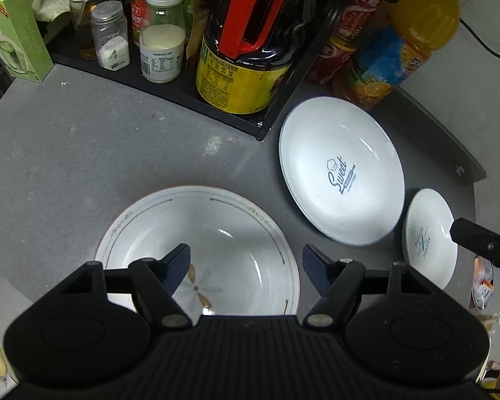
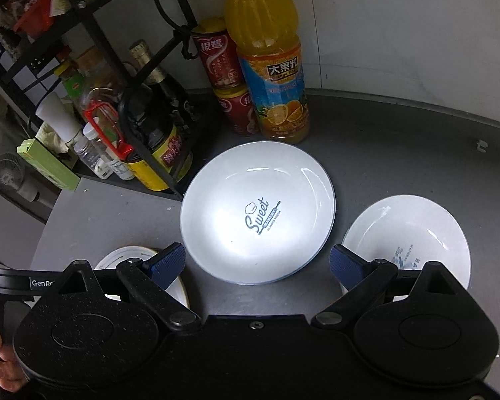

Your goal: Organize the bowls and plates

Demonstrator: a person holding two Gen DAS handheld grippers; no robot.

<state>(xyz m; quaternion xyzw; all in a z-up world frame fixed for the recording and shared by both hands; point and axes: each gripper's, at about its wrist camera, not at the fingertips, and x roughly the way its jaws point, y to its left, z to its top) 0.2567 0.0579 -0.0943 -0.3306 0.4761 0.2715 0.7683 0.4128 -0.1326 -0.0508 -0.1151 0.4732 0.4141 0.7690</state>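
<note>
A white bowl with a dragonfly pattern (image 1: pixel 216 243) sits on the grey counter right under my left gripper (image 1: pixel 246 268), which is open and empty above its near rim. A white "Sweet" plate (image 1: pixel 341 170) lies to its right; it also shows in the right wrist view (image 2: pixel 258 211). A smaller white bowl with blue print (image 1: pixel 428 230) sits further right, also in the right wrist view (image 2: pixel 410 233). My right gripper (image 2: pixel 256 266) is open and empty, hovering over the near edge of the "Sweet" plate. The dragonfly bowl's rim (image 2: pixel 130 255) shows behind its left finger.
A black rack (image 1: pixel 170 83) with a soy sauce jug (image 1: pixel 246 50), spice jars and bottles stands at the back. An orange juice bottle (image 2: pixel 270 66) and red cans (image 2: pixel 218 56) stand behind the plate. A green box (image 1: pixel 15 33) stands at the back left.
</note>
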